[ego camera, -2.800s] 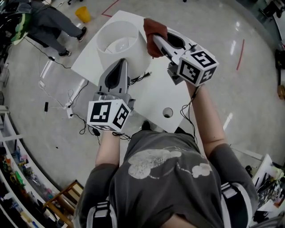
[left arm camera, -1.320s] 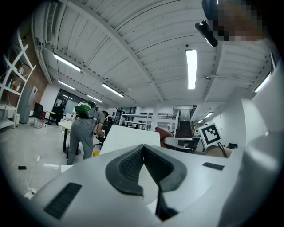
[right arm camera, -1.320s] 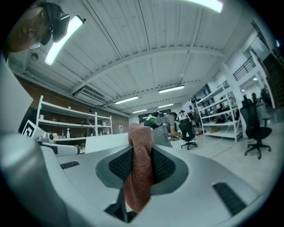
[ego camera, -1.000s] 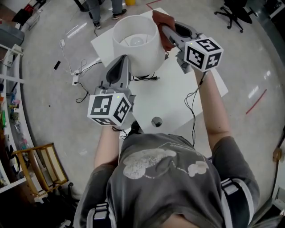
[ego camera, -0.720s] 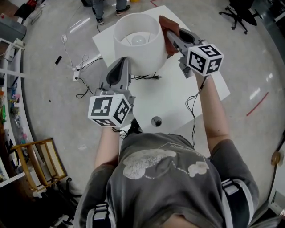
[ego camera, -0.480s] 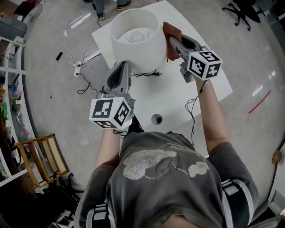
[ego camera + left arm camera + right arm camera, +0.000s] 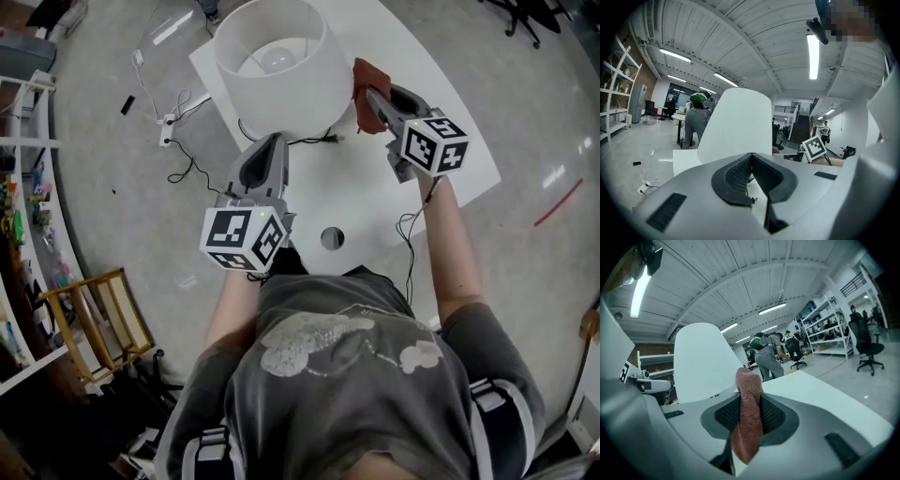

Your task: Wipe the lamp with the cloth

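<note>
Fingers [image 7: 774, 416] of your right gripper [image 7: 372, 101] are clamped on the reddish-brown cloth [image 7: 367, 75], which lies against the right side of the white lampshade [image 7: 272, 70]; it seems to touch, though the angle is poor. Your left gripper [image 7: 273, 141] has its jaws together on nothing and points at the shade's near side. You have the lamp on a white table [image 7: 375, 202], with a black cord [image 7: 314, 141] at its foot. A glossy grey floor [image 7: 112, 216] surrounds it, with shelving [image 7: 19, 309] at the left.
</note>
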{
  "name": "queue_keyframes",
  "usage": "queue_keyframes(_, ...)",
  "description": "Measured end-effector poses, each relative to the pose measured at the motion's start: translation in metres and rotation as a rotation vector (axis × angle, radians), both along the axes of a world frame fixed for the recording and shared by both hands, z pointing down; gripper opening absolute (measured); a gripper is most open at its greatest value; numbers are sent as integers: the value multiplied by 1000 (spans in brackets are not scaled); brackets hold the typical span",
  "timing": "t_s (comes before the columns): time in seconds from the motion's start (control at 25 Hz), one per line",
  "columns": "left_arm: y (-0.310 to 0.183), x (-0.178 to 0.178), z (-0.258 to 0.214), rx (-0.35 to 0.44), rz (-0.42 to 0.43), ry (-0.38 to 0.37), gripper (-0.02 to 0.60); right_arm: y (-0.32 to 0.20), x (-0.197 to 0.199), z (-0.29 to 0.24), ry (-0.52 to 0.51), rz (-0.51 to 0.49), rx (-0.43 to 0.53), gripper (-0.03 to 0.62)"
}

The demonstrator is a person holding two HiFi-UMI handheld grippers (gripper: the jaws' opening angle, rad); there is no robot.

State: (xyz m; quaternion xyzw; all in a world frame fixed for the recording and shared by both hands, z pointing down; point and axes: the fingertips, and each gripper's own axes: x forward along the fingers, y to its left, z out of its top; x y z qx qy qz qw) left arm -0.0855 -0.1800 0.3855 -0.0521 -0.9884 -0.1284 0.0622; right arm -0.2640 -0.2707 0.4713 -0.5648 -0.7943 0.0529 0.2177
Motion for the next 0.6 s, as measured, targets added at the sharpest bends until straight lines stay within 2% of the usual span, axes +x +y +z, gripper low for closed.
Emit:
queue_keyframes(0.2,-11,-8,11,10,61,12,8,-21,-5,1,1,65,-12,91)
queue_keyframes(0.32,-13,-11,11,-1,127,-1,8,-30,-5,-9,-6,126,-52,91)
queue_keyframes(0.6,10,-4,-3,12,202,-47,8,-34,23,-42,-45,215,-96,91)
